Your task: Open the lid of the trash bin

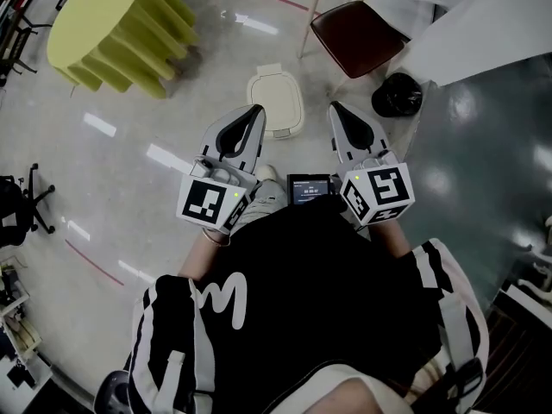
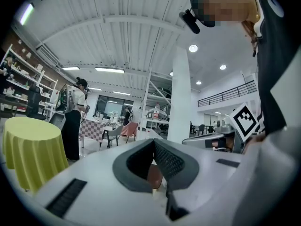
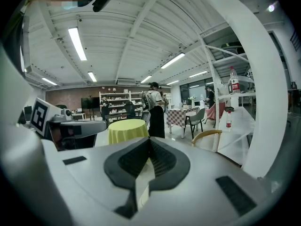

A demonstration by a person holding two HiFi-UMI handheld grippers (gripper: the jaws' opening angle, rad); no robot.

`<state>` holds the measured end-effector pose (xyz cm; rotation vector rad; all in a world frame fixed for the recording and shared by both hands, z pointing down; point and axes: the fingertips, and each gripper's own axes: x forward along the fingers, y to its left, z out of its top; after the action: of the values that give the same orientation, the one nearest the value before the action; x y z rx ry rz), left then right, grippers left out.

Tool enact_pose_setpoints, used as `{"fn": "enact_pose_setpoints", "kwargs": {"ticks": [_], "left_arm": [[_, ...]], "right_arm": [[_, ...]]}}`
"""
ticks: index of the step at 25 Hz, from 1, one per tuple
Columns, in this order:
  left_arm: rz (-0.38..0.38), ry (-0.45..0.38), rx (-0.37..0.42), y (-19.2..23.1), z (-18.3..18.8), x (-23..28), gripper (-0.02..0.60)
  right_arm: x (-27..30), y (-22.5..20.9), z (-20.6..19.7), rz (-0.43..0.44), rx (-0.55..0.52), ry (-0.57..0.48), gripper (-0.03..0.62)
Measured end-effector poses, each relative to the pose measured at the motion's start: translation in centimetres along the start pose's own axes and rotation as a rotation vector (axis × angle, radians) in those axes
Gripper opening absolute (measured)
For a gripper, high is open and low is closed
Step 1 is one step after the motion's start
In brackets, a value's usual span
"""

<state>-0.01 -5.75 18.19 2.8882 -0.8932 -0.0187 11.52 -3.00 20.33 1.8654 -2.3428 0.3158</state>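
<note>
No legible words or nos. anywhere. Lower middle of the head view: b/w square code on the left cube (image 1: 210, 201), part of the left gripper (image 1: 255, 110), and another on the right cube (image 1: 378, 192) of the right gripper (image 1: 335, 108). Both are patterns only, no letters. Small screen (image 1: 309, 188) btwn them shows lines of white print, too small to read. Black shirt (image 1: 302, 266), bottom of frame, bears a white M-like squiggle (image 1: 222, 300). Right gripper view, upper right: bottle (image 3: 233, 81) w/ red label, print illegible.
</note>
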Motion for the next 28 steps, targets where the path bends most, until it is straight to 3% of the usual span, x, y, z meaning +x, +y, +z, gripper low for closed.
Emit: {"fn": "enact_pose_setpoints", "kwargs": {"ticks": [7,28], "left_arm": [[-0.047,-0.011,0.012,1.3,0.5,1.7,0.008],[-0.039,0.008,-0.010,9.0,0.1,4.4,0.008]], "right_arm": [[2.2,-0.9,0.9,-0.021,0.007,-0.012,0.003],[9.8,-1.0,1.9,-0.039,0.015,0.004,0.003]]}}
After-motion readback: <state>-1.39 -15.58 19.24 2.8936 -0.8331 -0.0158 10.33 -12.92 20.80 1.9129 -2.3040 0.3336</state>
